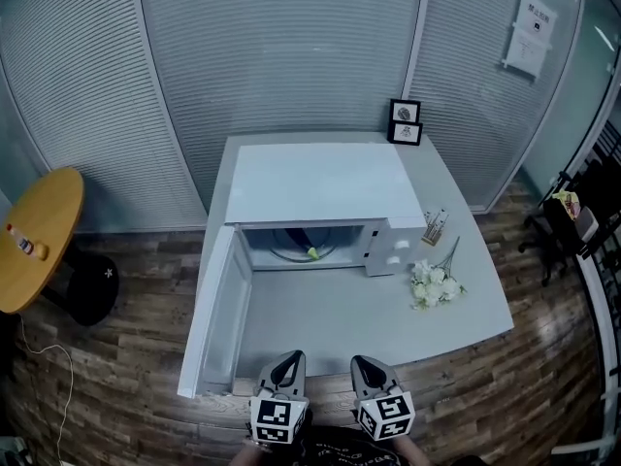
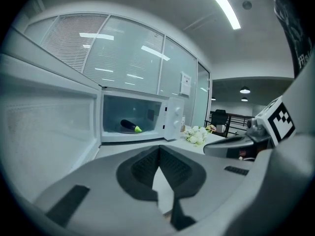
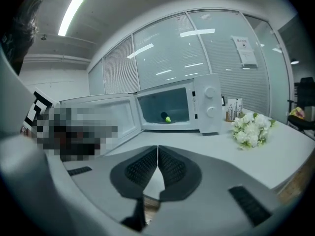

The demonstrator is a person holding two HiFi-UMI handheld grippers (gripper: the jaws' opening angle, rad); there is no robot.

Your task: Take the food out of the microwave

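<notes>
Lying inside the open microwave [image 1: 320, 184] is a dark, green-tipped eggplant [image 2: 130, 126].

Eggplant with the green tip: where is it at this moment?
In the head view the eggplant lies inside the open microwave, mid-cavity, its door swung out to the left and white flowers on the table to the right.

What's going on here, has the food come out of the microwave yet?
Not yet. The microwave stands on the grey table with its door swung open, and the dark, green-tipped food lies inside. A person holds the left gripper and right gripper at the table's near edge, both shut and empty, short of the opening.
</notes>
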